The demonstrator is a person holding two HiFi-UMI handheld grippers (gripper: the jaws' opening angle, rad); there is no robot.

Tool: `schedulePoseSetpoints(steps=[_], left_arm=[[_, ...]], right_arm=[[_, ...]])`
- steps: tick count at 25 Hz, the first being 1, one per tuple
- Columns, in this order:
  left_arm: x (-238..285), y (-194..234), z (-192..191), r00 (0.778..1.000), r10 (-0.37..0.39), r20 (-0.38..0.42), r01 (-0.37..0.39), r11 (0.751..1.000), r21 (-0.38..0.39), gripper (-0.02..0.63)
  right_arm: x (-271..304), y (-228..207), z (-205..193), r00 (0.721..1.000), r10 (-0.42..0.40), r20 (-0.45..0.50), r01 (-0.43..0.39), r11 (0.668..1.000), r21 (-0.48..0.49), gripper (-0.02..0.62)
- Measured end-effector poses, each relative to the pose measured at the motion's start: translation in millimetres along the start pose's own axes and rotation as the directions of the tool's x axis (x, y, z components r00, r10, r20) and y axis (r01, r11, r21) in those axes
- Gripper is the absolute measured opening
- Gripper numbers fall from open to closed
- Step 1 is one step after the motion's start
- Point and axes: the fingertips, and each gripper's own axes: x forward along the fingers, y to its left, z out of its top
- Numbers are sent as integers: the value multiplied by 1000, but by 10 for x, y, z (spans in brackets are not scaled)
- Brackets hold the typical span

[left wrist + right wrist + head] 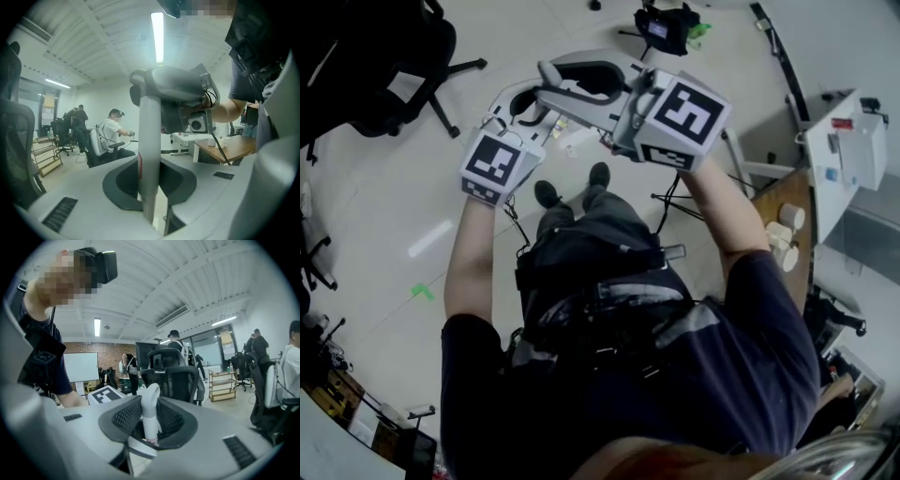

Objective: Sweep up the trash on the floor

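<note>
A few small pale scraps of trash [570, 142] lay on the glossy cream floor [394, 216] at 12 o'clock, just beyond the person's black shoes [547, 194]. The left gripper [150, 187] pinched a grey round pole [149, 126]. The right gripper [149, 430] clamped a pale hooked handle [150, 404]. Black office chairs [384, 66] stood at 10 o'clock, and a wooden desk [783, 202] at 3.

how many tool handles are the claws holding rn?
2. A grey pole stands clamped in the left claw; a white handle with a curved tip sits in the right claw. No others show.
</note>
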Motion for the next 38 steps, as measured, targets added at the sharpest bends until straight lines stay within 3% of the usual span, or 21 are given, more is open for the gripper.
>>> schedulePoseSetpoints(steps=[8, 14, 20, 33, 36, 38], left_arm=[[41, -470, 36, 996, -84, -12, 84, 996, -34, 54], [233, -1009, 88, 993, -107, -43, 106, 994, -26, 51], [424, -1817, 223, 996, -61, -60, 61, 998, -2, 49], [576, -2412, -72, 990, 34, -138, -43, 997, -60, 61], [460, -2437, -93, 991, 51, -126, -60, 996, -66, 126], [385, -2471, -92, 994, 21, -107, -30, 996, -82, 127]], right_arm=[[-309, 213, -23, 999, -20, 42, 18, 999, 47, 118], [-818, 411, -160, 999, 2, 54, -5, 999, 53, 120], [-1603, 815, -265, 994, 39, 102, -43, 999, 31, 121], [-2073, 1133, -691, 994, 52, 93, -59, 996, 68, 120], [-2075, 1203, -711, 995, 46, 86, -53, 996, 72, 120], [-2063, 1262, -713, 995, 52, 80, -57, 996, 63, 120]])
